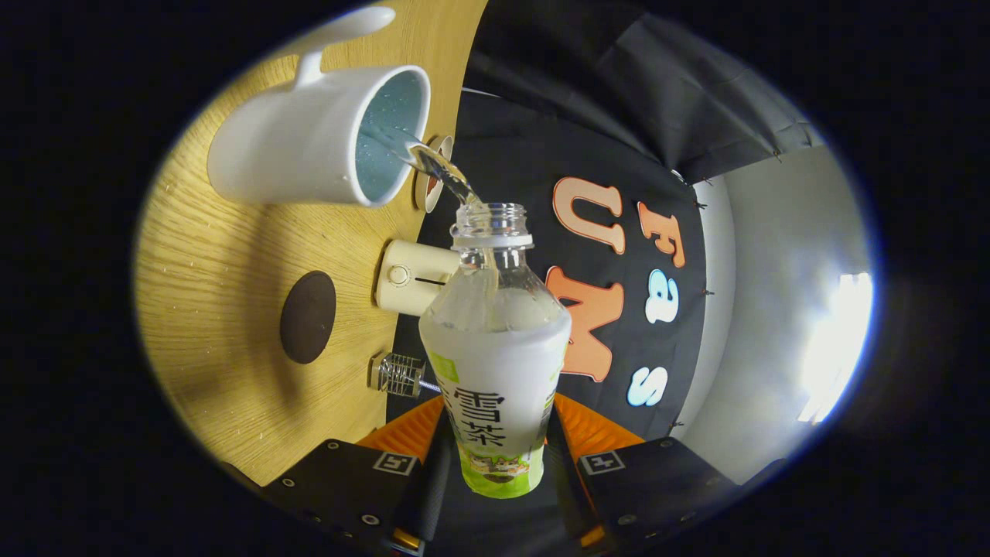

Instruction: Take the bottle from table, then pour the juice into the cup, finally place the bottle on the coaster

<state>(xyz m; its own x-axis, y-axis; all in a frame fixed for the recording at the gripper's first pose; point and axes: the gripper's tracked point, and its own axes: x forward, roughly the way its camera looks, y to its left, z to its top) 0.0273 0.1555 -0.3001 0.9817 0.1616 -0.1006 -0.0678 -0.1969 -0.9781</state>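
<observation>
Gripper [495,456]: both fingers press on the lower body of the bottle, one on each side; jaws closed on it.
Bottle [495,363]: clear plastic, cap off, white and green label around its body; held between the fingers and tipped over, its open mouth pointing at the cup.
Juice [437,166]: a thin clear stream runs from the bottle's mouth into the cup; more clear liquid sits inside the bottle's shoulder.
Cup [302,143]: white mug with a handle, pale blue inside; stands on the table just beyond the bottle's mouth, wet drops on its inner wall.
Coaster [308,316]: dark round disc lying flat on the table, apart from the cup, nothing on it.
Table [209,294]: light wood grain top; carries the cup, the coaster and the smaller things.
Cream box [410,277]: small rounded item with a knob and a slot, at the table's far edge, partly behind the bottle.
Wire item [398,374]: small metal coil-like piece near the table edge, close to the coaster; what it is cannot be told.
Round disc [433,182]: thin wood-rimmed piece behind the cup, mostly hidden.
</observation>
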